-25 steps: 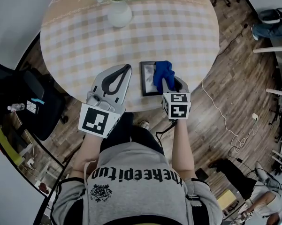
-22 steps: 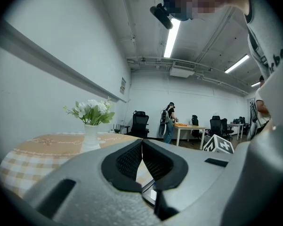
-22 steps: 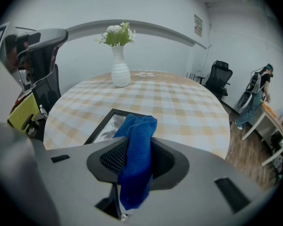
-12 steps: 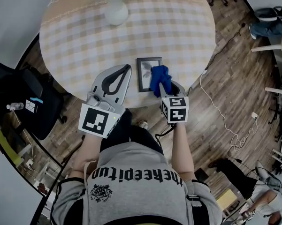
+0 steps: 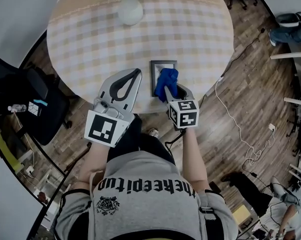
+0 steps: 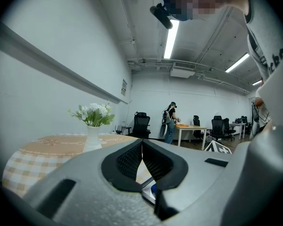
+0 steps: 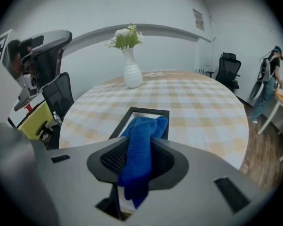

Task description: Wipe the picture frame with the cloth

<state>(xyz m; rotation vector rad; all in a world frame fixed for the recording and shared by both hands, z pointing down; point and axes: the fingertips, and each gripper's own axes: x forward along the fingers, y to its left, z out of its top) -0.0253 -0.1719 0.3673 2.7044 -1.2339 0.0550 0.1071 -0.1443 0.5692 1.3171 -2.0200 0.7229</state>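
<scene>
Two tongs mid-picture, right tongs [image 5: 171, 90] clamped on blue cloth [image 5: 166, 80], now shifted leftward over picture frame [image 5: 161, 65] near bench [image 5: 115, 39] edge, frame's lower half hidden, left tongs [image 5: 135, 74] pressed together, empty.

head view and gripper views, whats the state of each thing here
cloth: bunched, pinched in the right tongs, draped over the picture frame
picture frame: flat on the table near its edge, partly covered by the cloth
right tongs: shut on the cloth
left tongs: shut, empty, beside the picture frame
vase: upright, holding white flowers
</scene>
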